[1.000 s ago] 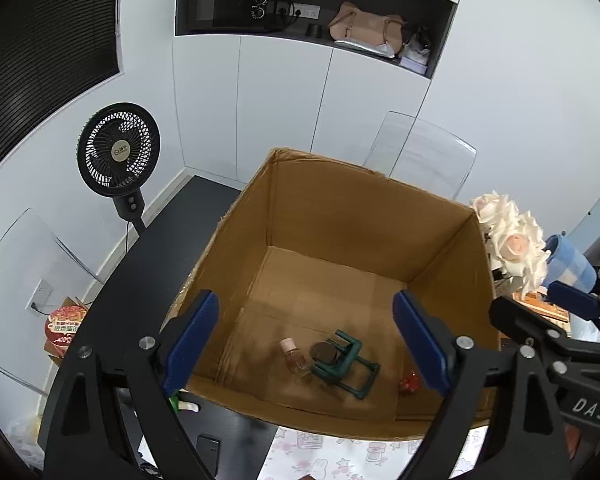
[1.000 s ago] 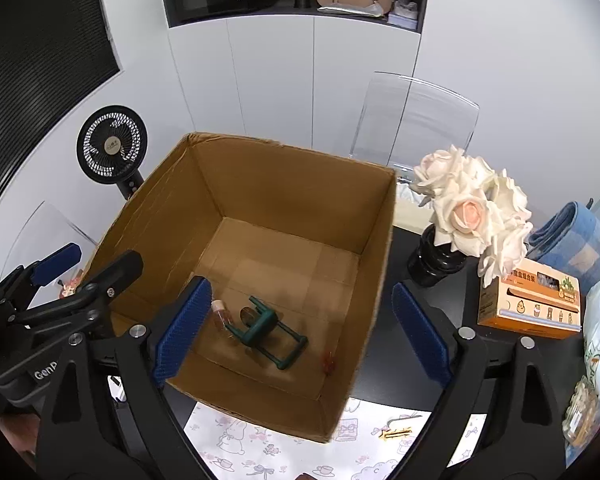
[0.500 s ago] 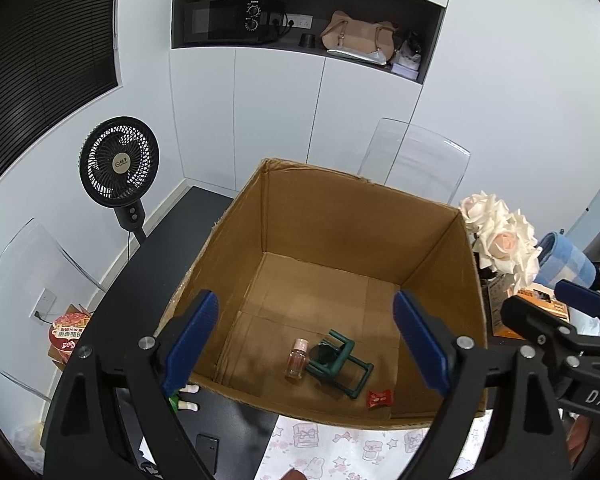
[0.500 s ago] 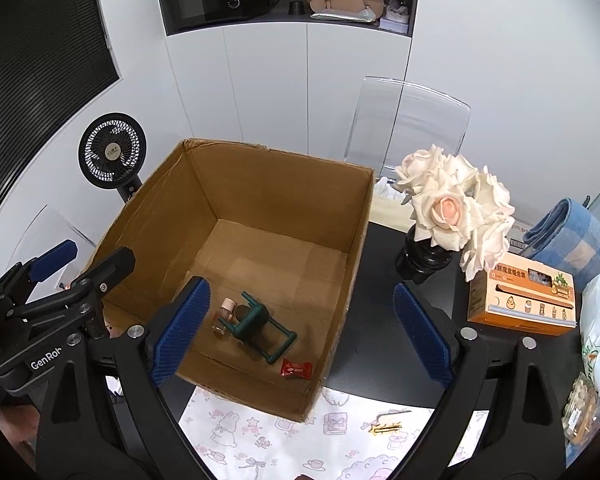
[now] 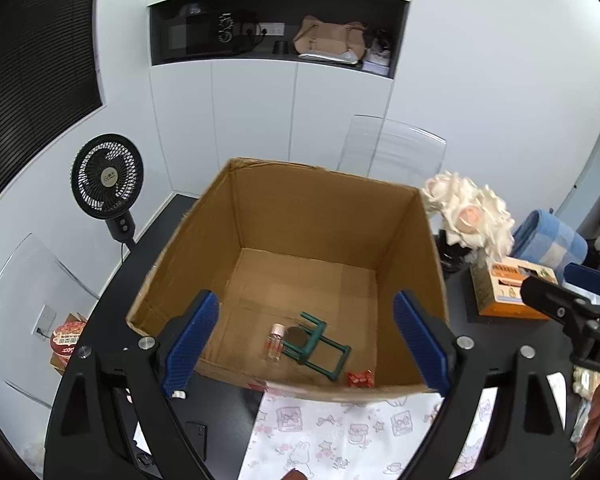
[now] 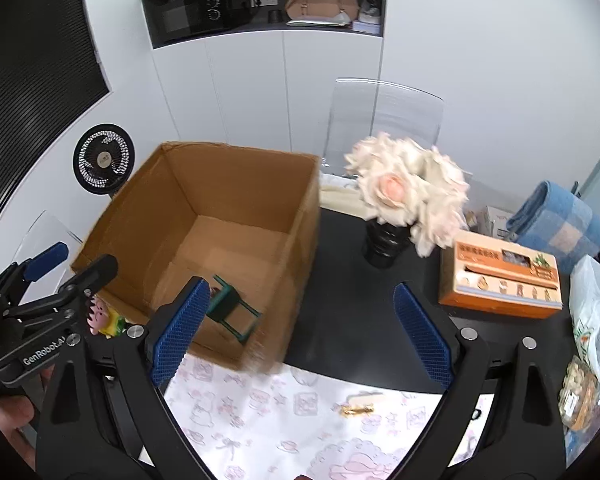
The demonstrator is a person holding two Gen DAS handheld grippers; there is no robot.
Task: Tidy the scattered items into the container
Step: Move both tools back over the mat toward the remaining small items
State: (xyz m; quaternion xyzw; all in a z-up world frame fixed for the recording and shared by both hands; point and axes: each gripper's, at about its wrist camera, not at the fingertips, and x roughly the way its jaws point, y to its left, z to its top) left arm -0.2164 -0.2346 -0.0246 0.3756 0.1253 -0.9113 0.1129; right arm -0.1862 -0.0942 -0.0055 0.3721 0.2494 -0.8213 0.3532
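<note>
An open cardboard box point(image 5: 328, 208) point(image 6: 300, 216) stands on the black table. On its floor lie a small green stand point(image 5: 318, 340) point(image 6: 230, 314), a little clear bottle with a pink cap point(image 5: 275, 341) and a red wrapped candy point(image 5: 360, 379). My left gripper point(image 5: 306, 342) hovers open before the box's near wall, nothing between its fingers. My right gripper point(image 6: 300, 334) is open and empty, off the box's near right corner. A gold-wrapped item point(image 6: 356, 409) lies on the patterned mat point(image 6: 284, 412) below it. A small pink and yellow toy point(image 6: 104, 318) sits left of the box.
A vase of pale roses point(image 6: 404, 196), an orange carton point(image 6: 500, 276), a rolled blue blanket point(image 6: 556, 224) and plastic bags point(image 6: 596, 328) crowd the table's right side. A black fan point(image 5: 107, 178) stands at the left. Clear chairs point(image 6: 384, 120) sit behind.
Both grippers have pulled back and up from the box. The right one has swung right, toward the roses and mat. A red candy now lies on the box floor.
</note>
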